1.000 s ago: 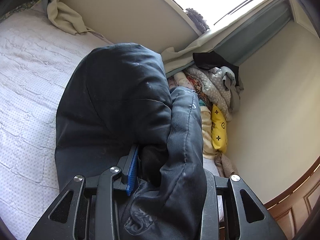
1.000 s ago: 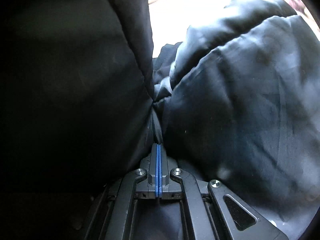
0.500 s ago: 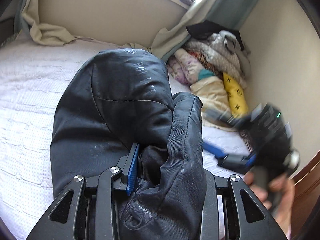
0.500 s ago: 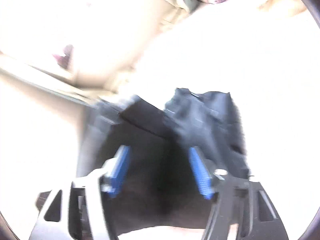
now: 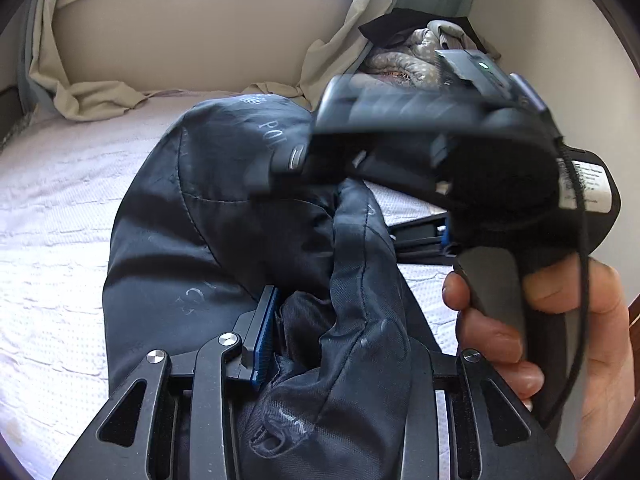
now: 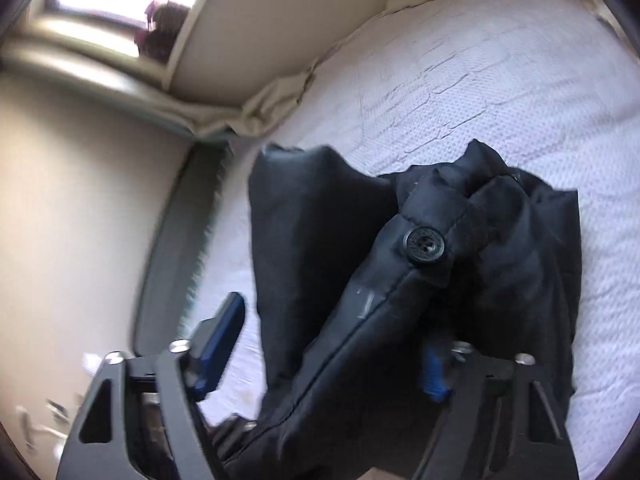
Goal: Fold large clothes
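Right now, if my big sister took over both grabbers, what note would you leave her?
Left gripper: jaws apart with a thick bunch of the dark jacket between them; a firm clamp cannot be told.
Right gripper: open, with a jacket fold draped between its fingers, not pinched. It is held in the right hand.
The jacket lies bunched on the white bed, its button facing up.
Done: jacket gathered. Left: flatten it and finish folding.

Home bedroom: bed (image 5: 60,208), window curtain (image 5: 92,92), piled clothes (image 5: 412,60).
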A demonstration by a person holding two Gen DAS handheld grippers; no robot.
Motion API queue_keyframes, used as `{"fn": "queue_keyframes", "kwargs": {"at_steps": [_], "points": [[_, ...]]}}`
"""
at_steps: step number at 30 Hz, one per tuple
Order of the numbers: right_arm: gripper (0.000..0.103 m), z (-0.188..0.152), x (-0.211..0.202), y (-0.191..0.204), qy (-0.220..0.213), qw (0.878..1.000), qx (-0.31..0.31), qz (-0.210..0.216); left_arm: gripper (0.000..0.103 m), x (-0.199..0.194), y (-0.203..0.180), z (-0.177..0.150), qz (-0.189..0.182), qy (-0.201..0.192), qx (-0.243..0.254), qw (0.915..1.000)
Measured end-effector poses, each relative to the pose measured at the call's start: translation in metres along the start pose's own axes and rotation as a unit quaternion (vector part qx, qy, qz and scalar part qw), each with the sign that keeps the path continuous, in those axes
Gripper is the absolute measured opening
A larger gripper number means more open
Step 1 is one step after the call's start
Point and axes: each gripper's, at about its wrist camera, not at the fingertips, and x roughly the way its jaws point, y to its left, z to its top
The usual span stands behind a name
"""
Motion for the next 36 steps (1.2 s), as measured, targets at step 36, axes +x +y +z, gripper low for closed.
{"fn": "queue_keyframes", "kwargs": {"at_steps": [36], "points": [[0.017, 0.002, -0.041, -0.096, -0.002, 0.997, -0.015, -0.081, 0.070, 0.046, -0.099, 0.003, -0.018, 0.094, 0.090, 0.9913]]}}
